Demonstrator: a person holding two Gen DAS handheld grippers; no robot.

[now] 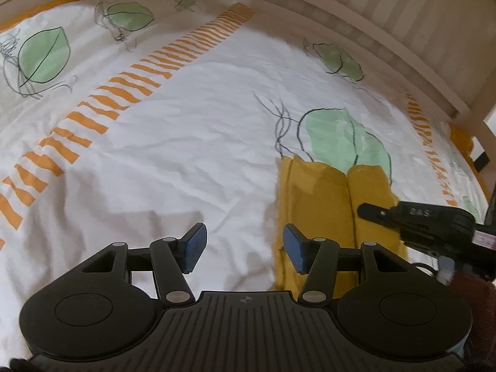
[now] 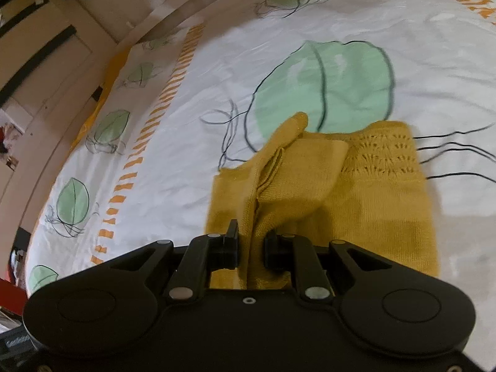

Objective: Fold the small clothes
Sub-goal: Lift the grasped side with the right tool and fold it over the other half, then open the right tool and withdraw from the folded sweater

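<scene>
A small mustard-yellow knit garment [image 1: 322, 198] lies on the white bedsheet [image 1: 192, 142], partly folded. My left gripper [image 1: 245, 248] is open and empty, hovering just left of the garment's left edge. My right gripper [image 2: 251, 248] is shut on a fold of the yellow garment [image 2: 341, 192] and lifts that edge off the sheet; its body shows in the left wrist view [image 1: 434, 226] over the garment's right side. The garment's lace-patterned band [image 2: 381, 155] lies at the far right end.
The sheet has green leaf prints [image 2: 325, 86] and orange dashed stripes [image 1: 130, 90]. A pale wooden bed frame with slats [image 1: 403, 31] borders the far side. A wooden wall or cabinet [image 2: 46, 55] stands beyond the bed edge.
</scene>
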